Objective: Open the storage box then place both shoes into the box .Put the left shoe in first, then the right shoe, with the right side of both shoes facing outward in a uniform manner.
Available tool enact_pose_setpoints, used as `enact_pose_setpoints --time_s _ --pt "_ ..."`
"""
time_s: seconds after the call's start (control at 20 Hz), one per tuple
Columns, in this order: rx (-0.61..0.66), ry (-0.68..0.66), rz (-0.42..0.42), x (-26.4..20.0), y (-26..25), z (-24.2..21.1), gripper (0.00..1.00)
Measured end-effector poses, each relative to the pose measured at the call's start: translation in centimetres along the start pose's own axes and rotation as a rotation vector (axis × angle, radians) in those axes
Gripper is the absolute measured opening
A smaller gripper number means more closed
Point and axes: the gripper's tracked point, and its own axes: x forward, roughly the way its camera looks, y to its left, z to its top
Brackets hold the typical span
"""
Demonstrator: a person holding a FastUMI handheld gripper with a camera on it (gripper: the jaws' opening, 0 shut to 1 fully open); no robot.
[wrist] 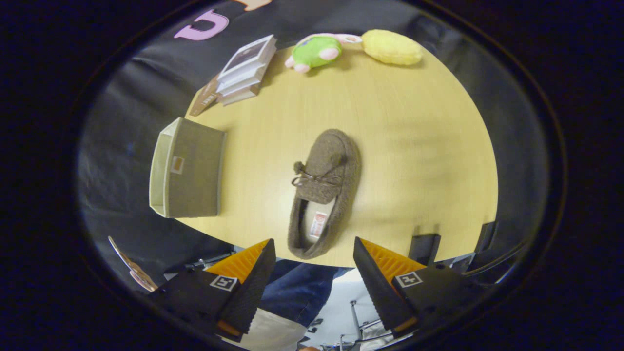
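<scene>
Slipper (pixel 322 192) lies on the wooden table (pixel 414 146), just ahead of the gripper (pixel 314 256) and roughly between the lines of its two fingers; toe points to 12 o'clock, heel opening to 6 o'clock, heel at the table's near edge; a small bow and pompom sit on the upper, a label shows on the insole. One slipper is on the table here; whether it is the left or the right I cannot tell from this angle.

Storage box (pixel 187 168) sits at about 9 o'clock from the slipper, well apart from it, at the table's left edge; it looks tipped on its side, a flat panel with a small tag facing up, the pale rim and opening turned to 9 o'clock, away from the slipper; whether a lid or flap closes it I cannot tell.

Gripper is spread wide and holds nothing; the gap looks broader than the slipper's heel, so the spread probably suits a grasp across the heel or sides; fingers hang off the near table edge, not touching the slipper.

Clutter at the far edge, likely irrelevant to the task: stack of books (pixel 243 70) at 11 o'clock, green plush toy (pixel 314 51) at 12 o'clock, yellow plush toy (pixel 392 47) at 1 o'clock beside it; a person's trouser leg (pixel 292 287) shows below the table between the fingers.

Judgement: the next move calls for either checking the box opening or closing on the slipper; the rule on right sides facing outward matters before any grasp.
</scene>
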Motion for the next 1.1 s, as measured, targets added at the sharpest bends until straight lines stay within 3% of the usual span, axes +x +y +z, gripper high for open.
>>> enact_pose_setpoints --time_s 0.35,0.65,1.0,1.1 --pt "0.027 0.021 -0.030 5.1 -2.3 0.6 1.00" --pt "-0.020 0.058 -0.113 8.8 -3.3 0.9 0.74" --pt "-0.033 0.090 -0.111 10.1 -2.5 0.4 0.44" --pt "-0.018 0.098 -0.128 10.4 -2.5 0.2 0.43"
